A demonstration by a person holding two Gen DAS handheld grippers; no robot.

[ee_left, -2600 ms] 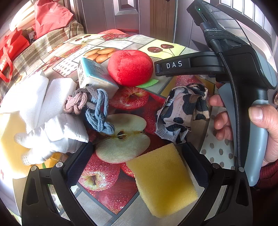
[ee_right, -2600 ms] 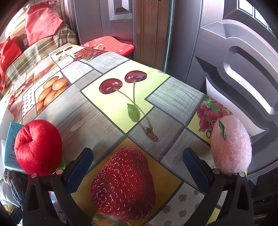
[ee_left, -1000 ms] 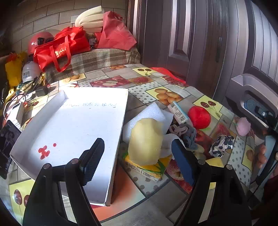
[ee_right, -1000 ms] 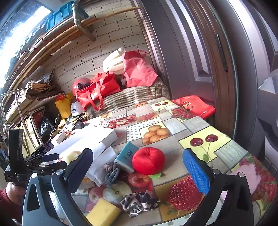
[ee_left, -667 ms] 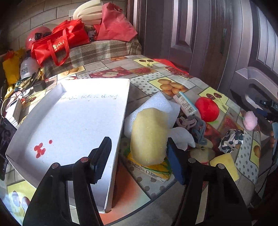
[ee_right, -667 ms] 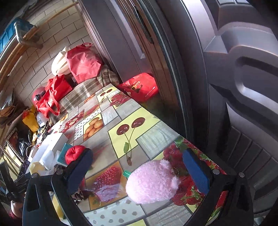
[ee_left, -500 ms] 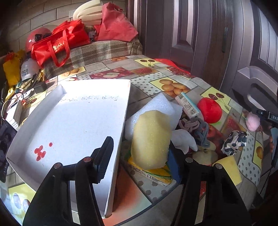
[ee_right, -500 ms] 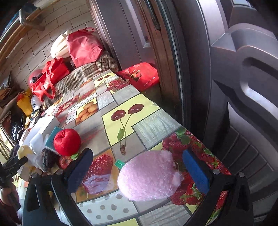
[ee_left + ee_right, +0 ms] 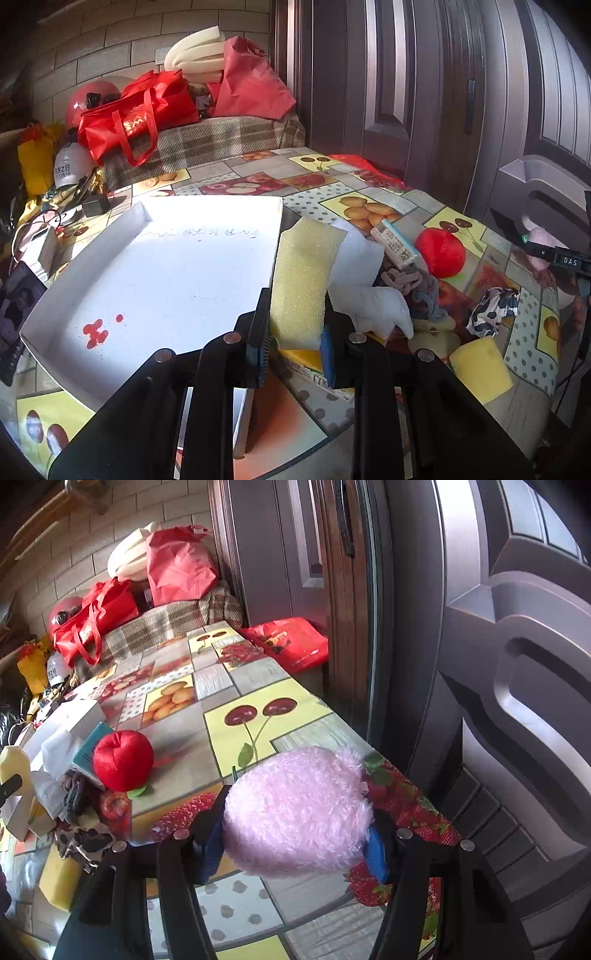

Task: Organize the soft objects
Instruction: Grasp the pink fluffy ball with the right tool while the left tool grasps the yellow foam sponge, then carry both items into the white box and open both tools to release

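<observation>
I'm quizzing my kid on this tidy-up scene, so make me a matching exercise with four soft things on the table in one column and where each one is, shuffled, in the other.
Things:
1. tall yellow sponge
2. pink fluffy toy
3. red plush apple
4. spotted cloth

Places:
A. on the table beside the blue-and-white packet
B. clamped in the left gripper
C. crumpled on the table near the flat yellow sponge
D. between the right gripper's pads

Pairs: 1-B, 2-D, 3-A, 4-C

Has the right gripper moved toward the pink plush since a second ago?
Yes. The right gripper has swung from the clutter to the table edge by the door, jaws just closing around the pink plush.
</observation>
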